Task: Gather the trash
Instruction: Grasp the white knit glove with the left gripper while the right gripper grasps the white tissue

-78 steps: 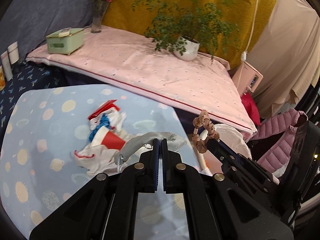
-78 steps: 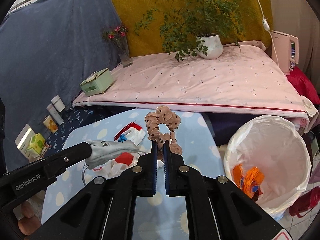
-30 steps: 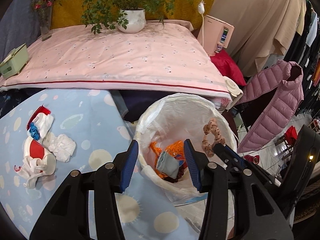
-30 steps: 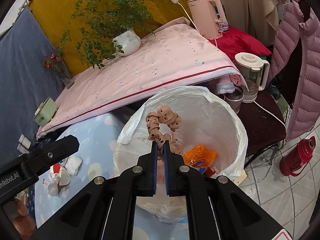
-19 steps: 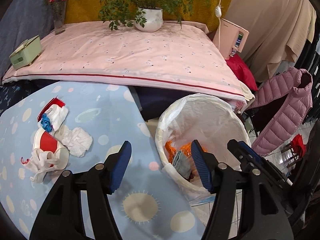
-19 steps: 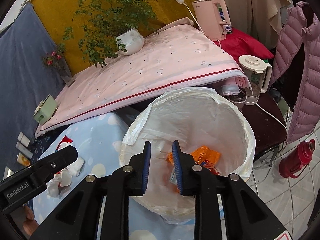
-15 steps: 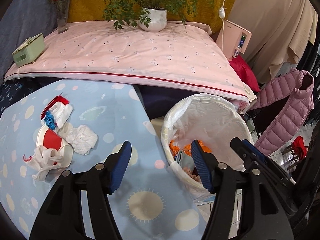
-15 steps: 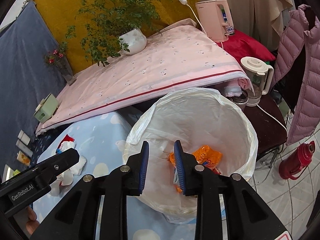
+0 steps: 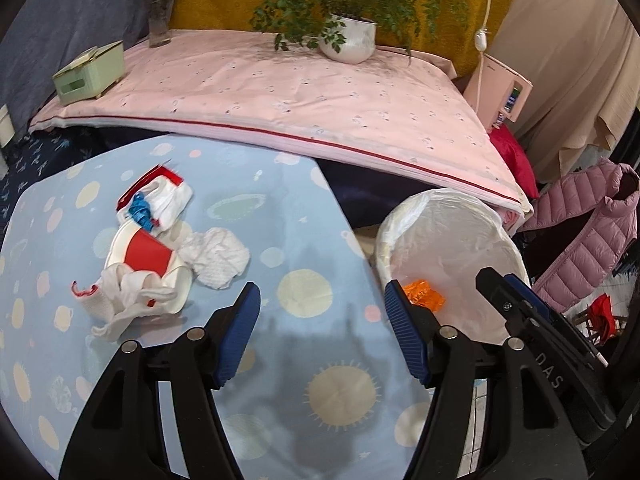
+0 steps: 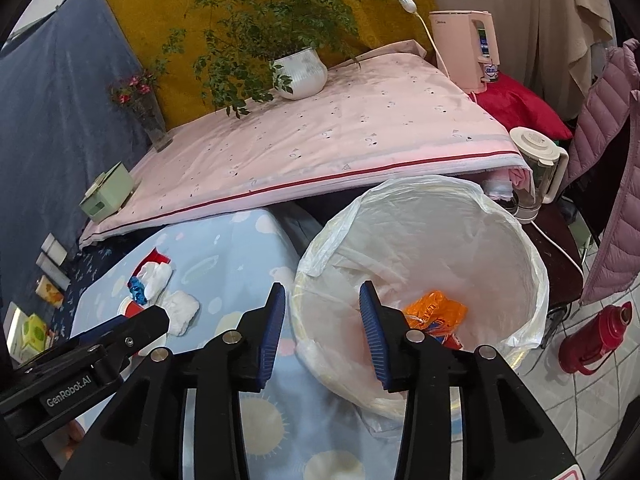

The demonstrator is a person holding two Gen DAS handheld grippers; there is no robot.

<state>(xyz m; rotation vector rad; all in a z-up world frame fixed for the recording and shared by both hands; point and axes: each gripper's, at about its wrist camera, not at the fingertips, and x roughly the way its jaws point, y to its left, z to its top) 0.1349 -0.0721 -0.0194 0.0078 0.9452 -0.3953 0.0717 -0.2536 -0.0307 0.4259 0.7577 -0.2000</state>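
Observation:
A white-lined trash bin [image 9: 452, 248] stands beside the blue spotted table [image 9: 288, 240], with an orange wrapper [image 9: 422, 294] inside; the bin also shows in the right wrist view [image 10: 432, 240]. A trash pile lies at the table's left: a red-and-white paper cup [image 9: 146, 258], crumpled white tissue [image 9: 218, 256], a red, white and blue wrapper [image 9: 154, 204]. My left gripper [image 9: 322, 332] is open and empty above the table edge. My right gripper [image 10: 322, 334] is open and empty over the bin's near rim.
A pink-covered surface [image 9: 280, 88] behind holds a potted plant [image 9: 348, 42], a green box [image 9: 90, 72] and a flower vase [image 9: 160, 20]. A pink kettle [image 10: 466, 48], a blender jug [image 10: 536, 172], a red thermos [image 10: 592, 338] and a pink jacket [image 9: 588, 232] stand to the right.
Both grippers opened over the bin and let go of the grey piece and the beaded string. Both then pulled back, the left one turning towards the table.

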